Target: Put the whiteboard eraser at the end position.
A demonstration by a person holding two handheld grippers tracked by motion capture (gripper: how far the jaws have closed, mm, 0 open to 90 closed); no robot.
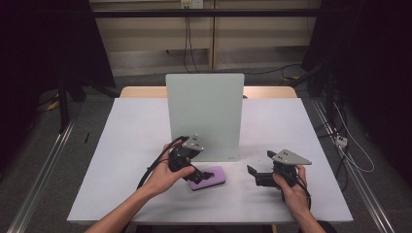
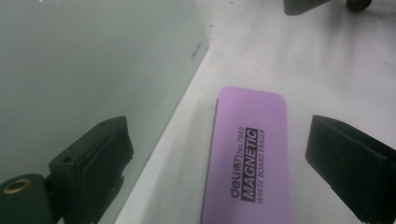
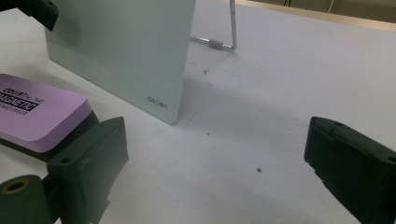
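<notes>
Purple eraser (image 2: 250,158) flat on white desk (image 1: 136,145) just before upright glass board (image 1: 206,114), long axis running along board's foot, left claw (image 2: 219,163) wide astride it, right claw (image 3: 217,163) wide, well apart.

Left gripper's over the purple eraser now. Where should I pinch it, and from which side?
Across its two long sides, coming from above: the eraser lies flat and narrow between the open left gripper fingers, apart from the board.

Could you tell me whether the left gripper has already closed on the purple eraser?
No, the left gripper is open, its jaws standing apart on either side of the purple eraser.
</notes>
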